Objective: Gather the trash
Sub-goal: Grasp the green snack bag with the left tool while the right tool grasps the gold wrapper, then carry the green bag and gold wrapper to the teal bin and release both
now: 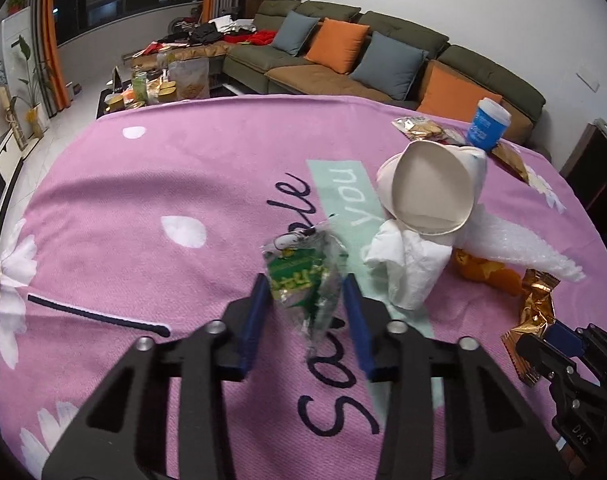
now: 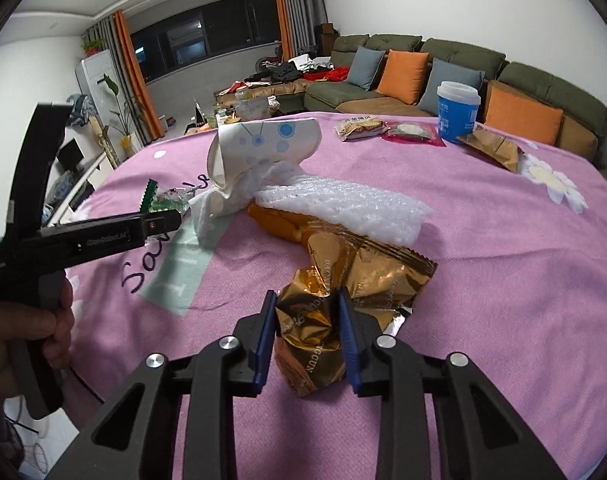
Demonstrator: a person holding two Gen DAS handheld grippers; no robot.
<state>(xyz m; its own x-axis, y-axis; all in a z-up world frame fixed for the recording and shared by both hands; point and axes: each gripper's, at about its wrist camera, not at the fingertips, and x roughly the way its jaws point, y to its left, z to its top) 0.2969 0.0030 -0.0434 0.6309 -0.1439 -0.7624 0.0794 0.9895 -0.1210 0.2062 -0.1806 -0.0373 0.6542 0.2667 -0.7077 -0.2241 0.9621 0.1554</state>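
On the pink cloth [image 1: 143,208] my left gripper [image 1: 305,294] is shut on a crumpled green-and-clear wrapper [image 1: 299,276], blue pads against both its sides. The right wrist view shows that same left gripper [image 2: 161,216] from the side, the green wrapper [image 2: 155,198] at its tip. My right gripper [image 2: 306,308] is shut on a crinkled gold foil wrapper [image 2: 367,276] lying on the cloth. Just beyond lie a crushed white paper cup [image 1: 431,188], a tissue [image 1: 407,264], white bubble wrap [image 1: 515,244] and orange peel [image 1: 487,274].
A blue-and-white cup [image 2: 457,112] stands at the far edge with snack packets [image 2: 359,126] and a brown paper bag [image 2: 491,146] beside it. A sofa [image 2: 423,64] with cushions runs behind the table. A hand [image 2: 51,320] holds the left gripper's handle.
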